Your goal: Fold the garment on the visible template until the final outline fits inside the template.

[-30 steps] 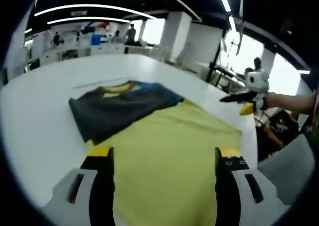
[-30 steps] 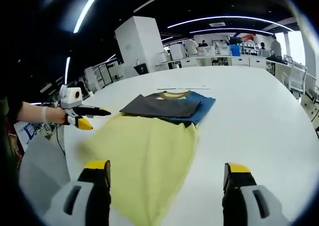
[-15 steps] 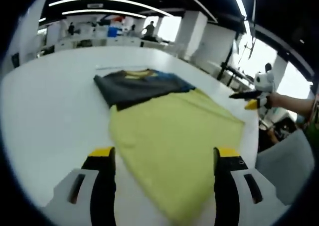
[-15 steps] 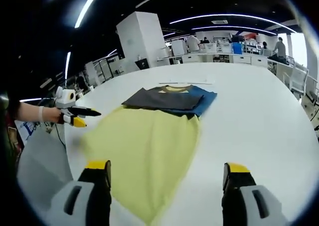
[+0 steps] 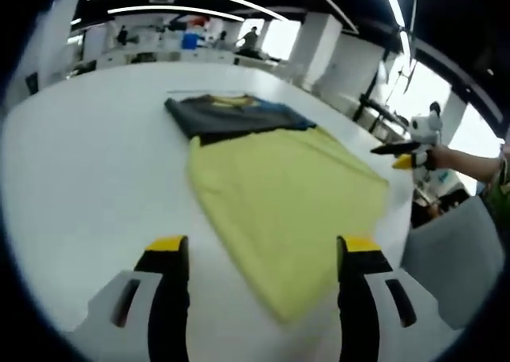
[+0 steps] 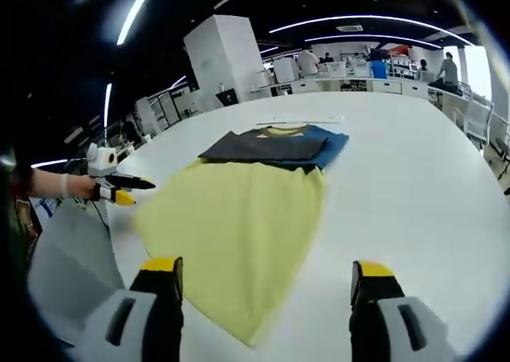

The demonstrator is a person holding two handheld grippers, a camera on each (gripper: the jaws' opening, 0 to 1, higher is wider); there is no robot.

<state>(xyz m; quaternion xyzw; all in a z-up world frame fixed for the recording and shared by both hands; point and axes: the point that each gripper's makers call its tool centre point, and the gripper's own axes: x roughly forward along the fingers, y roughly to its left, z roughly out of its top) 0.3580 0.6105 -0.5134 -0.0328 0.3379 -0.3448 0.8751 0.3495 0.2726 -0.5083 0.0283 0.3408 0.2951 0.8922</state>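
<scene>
A broad white desk [image 5: 88,179] stands in an open-plan room with ceiling light strips, white pillars and distant workstations. On it lie a yellow sheet [image 5: 279,194], spread flat, and beyond it a folded dark garment [image 5: 227,115] with blue and yellow showing at its far edge, which touches or slightly overlaps the sheet's far edge. The left tool [image 5: 259,246] hangs above the near desk, jaws wide apart and empty; in the right gripper view it [image 6: 119,188] appears at far left, held in a hand, its jaw spacing unclear. The right tool [image 6: 263,270] is likewise wide apart and empty. Bare desk surrounds the cloth on all sides. Whether the sheet is the template cannot be told.
</scene>
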